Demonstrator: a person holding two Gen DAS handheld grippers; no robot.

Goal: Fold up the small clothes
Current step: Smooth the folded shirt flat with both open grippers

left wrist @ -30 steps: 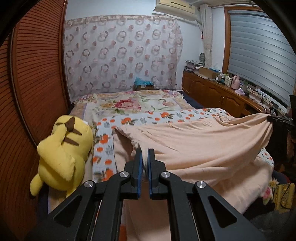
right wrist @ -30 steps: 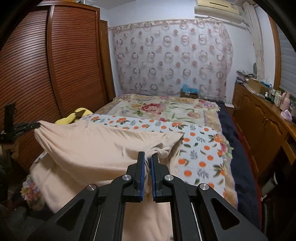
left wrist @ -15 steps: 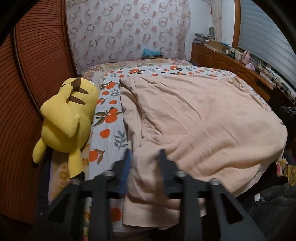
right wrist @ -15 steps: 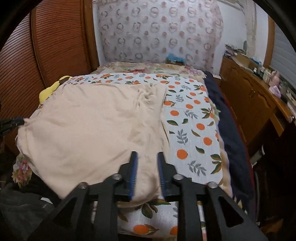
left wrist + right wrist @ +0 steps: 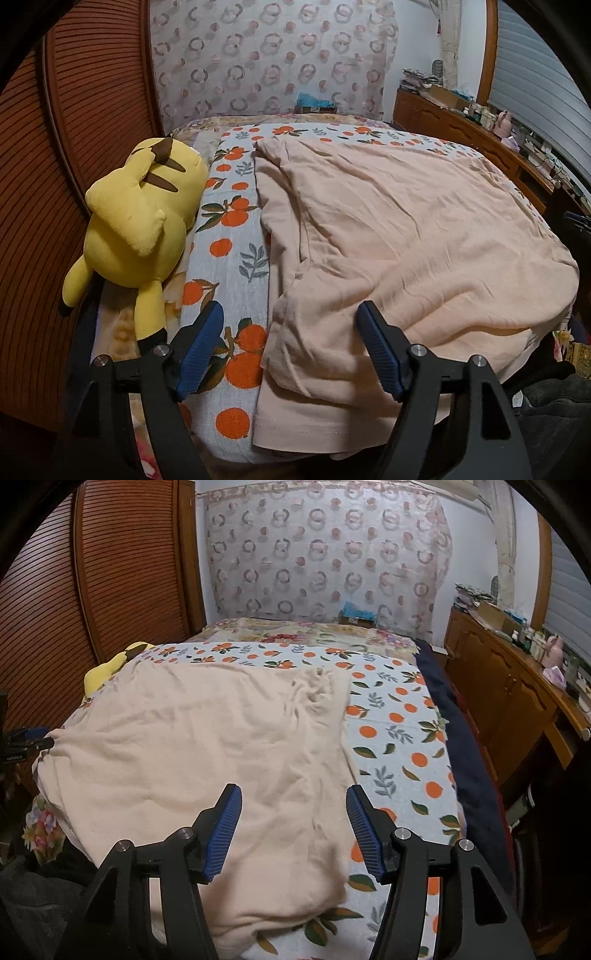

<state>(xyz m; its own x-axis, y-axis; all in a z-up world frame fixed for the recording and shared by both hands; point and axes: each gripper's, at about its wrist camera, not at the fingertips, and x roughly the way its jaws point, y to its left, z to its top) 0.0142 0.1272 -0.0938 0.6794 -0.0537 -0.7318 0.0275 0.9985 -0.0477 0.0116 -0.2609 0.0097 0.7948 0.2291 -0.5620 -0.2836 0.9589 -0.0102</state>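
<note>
Both grippers have just let go: the peach garment (image 5: 406,236), a second ago pinched and lifted, now lies spread on the orange-print bedspread (image 5: 236,236), so it seems laid out for folding. Left gripper (image 5: 291,347) and right gripper (image 5: 293,829) hover wide open over its near hem

**LOCATION: HOME BEDROOM**

Indicators: bed w/ orange-print bedspread (image 5: 399,738), yellow plush toy (image 5: 140,218), louvred wooden wardrobe doors (image 5: 122,572), patterned curtain (image 5: 325,554), wooden sideboard (image 5: 517,701) w/ misc. household items.
</note>
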